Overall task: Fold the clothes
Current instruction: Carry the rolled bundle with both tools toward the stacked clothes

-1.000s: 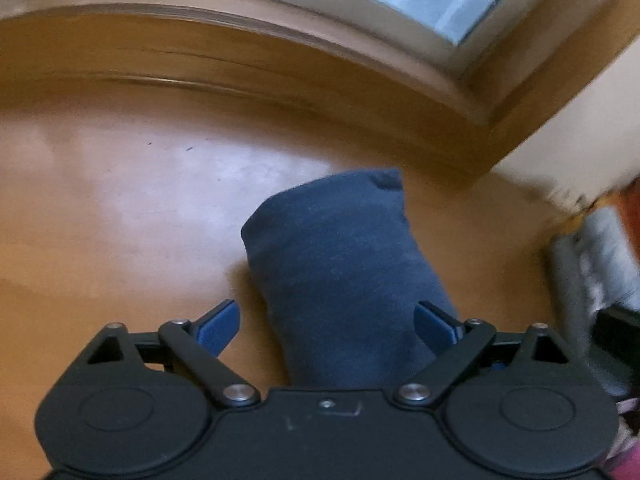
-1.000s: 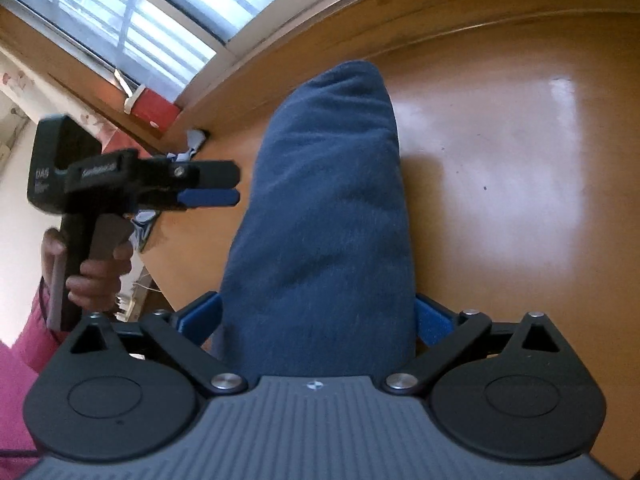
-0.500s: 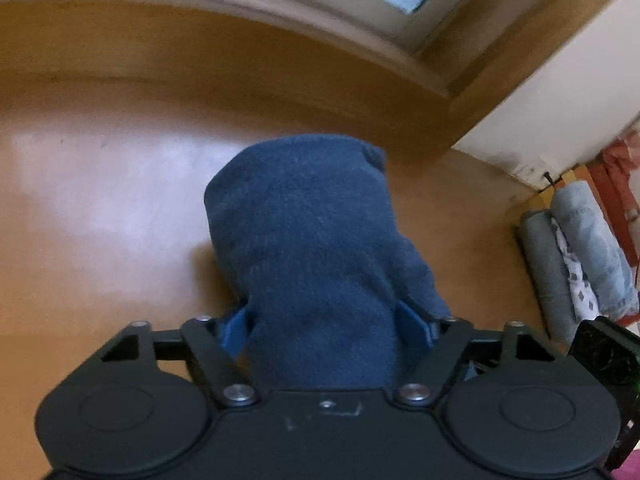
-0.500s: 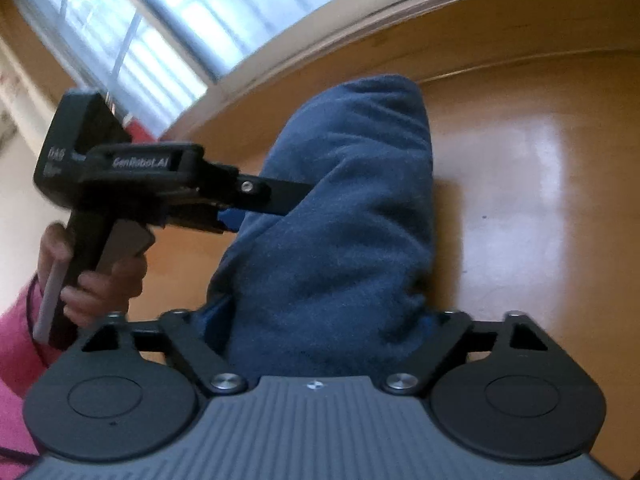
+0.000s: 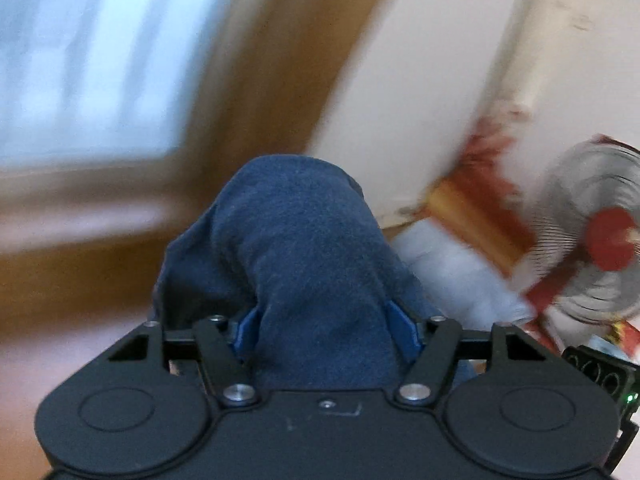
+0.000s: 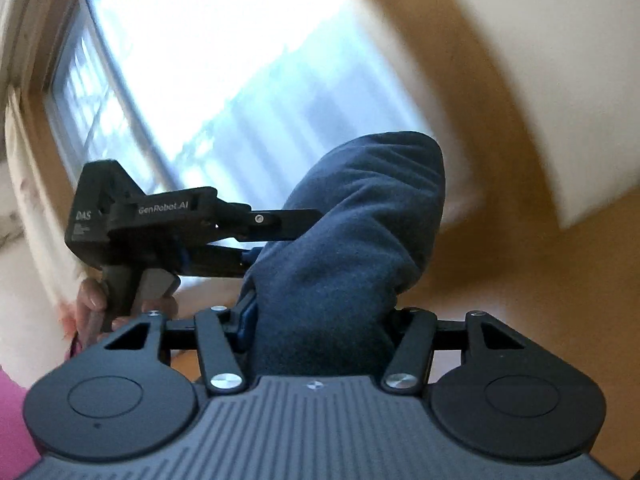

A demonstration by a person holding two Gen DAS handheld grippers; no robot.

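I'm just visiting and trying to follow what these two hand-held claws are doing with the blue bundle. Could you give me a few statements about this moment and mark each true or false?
1. Both grippers are clamped on the same folded blue garment. True: the left gripper and the right gripper each squeeze it, their jaws having just been closing.
2. The garment is bright red. False: it is dark blue.
3. A fan with a red hub shows in the left wrist view. True.
4. The left gripper is empty in the right wrist view. False: its fingers reach into the garment.
5. A hand grips the left gripper's handle. True.
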